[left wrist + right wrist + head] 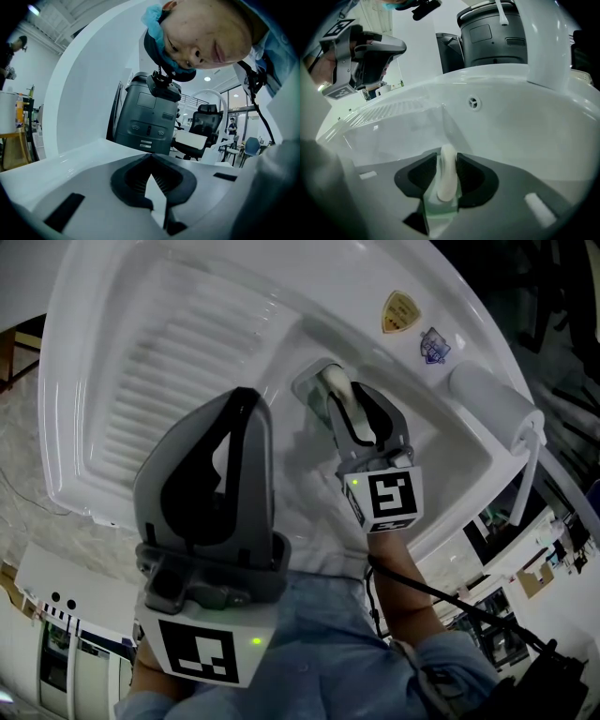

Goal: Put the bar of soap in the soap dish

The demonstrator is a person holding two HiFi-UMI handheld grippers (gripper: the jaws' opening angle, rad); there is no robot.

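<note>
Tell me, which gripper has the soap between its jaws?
The right gripper, reaching into the sink: the bar of soap stands between its jaws. The left gripper holds nothing.

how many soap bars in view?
1. The bar of soap stands on edge between the jaws of the right tool, over the pale green soap dish in the sink. No other shows, though the tools hide part of the basin.

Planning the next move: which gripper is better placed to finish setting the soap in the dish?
Right. The right gripper has the bar of soap between its jaws, over the soap dish; the left gripper is empty, away from it.
</note>
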